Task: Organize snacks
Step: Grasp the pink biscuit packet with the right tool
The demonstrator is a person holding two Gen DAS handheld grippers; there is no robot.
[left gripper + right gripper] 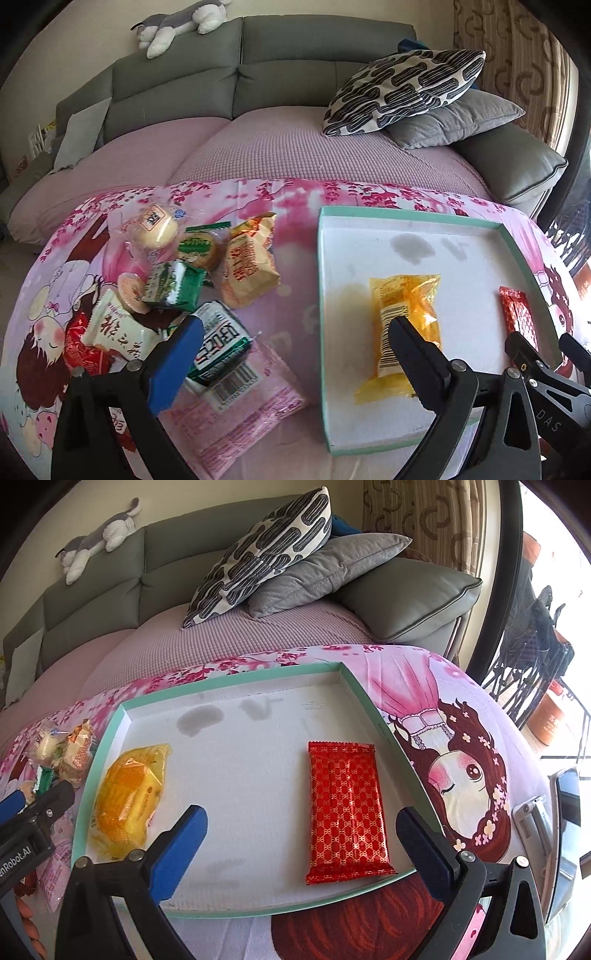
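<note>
Left gripper (295,339): jaws spread wide, holding nothing; one blue-padded finger over the green-and-white packet (218,343) at the near edge of the snack pile (177,280), the other black finger over the yellow packet (404,325) inside the tray (406,218). Right gripper (301,834): jaws likewise wide open and empty, straddling the near end of the red packet (347,808), which lies flat in the right half of the tray; whether the pads touch the tray floor cannot be told. Tray: shallow, white floor, mint-green rim, on a table covered with a pink cartoon cloth (461,768); contents two packets, yellow left and red right, well apart. Remaining stock: loose pile on the cloth left of the tray, with a large pink bag (240,410) beneath its near side. Risk, as judged: the left gripper's jaws straddle the tray rim, so closing or lowering here could catch the rim and shift the tray; packets in the pile overlap, so a grab may drag neighbours or slip off glossy wrap. Pose: both grippers held low, side by side, pointing forward and down toward the sofa (258,66), the left tilted over the pile, the right roughly centred on the tray's right half.
</note>
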